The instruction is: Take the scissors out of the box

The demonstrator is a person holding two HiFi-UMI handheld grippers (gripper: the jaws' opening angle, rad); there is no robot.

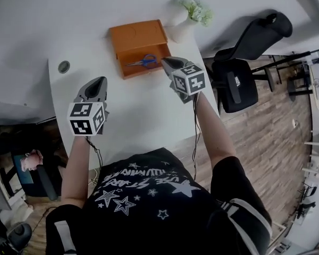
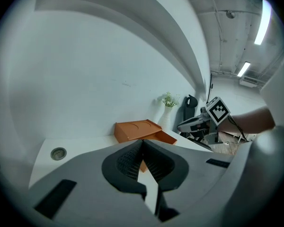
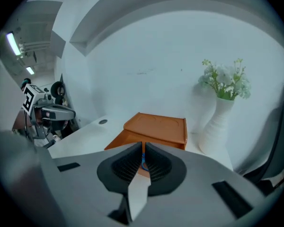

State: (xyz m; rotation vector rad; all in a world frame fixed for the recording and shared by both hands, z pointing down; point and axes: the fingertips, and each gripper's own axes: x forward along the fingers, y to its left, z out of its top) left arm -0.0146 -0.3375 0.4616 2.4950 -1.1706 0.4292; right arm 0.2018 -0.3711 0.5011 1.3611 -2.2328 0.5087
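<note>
Blue-handled scissors point(image 1: 143, 62) flat inside the open front part of the orange box point(image 1: 128, 39), blades toward the box's left side, handles toward its right.

Right gripper point(image 1: 169, 64) at the box's right rim, tips just beside the scissor handles and not on them. Fingers point(image 3: 131, 161) pressed together with no gap between the ribbed pads, nothing gripped. In the right gripper view, a sliver of blue handle just past the closed tips, lower down in the box — beyond the pads, not between them.

Left gripper point(image 1: 98, 84) well apart from the box, off its front-left corner over the white table point(image 1: 133, 116), pointed toward the box. Fingers there also closed tip to tip and empty; in the left gripper view only a strip of orange box front beyond the tips, scissors not visible from that side.

White vase of pale flowers point(image 1: 183, 28) just beside the box's back-right corner. Round cable grommet point(image 1: 64, 66) in the tabletop well to the box's left. Black office chair point(image 1: 244, 62) off the table edge, further to the box's right.
</note>
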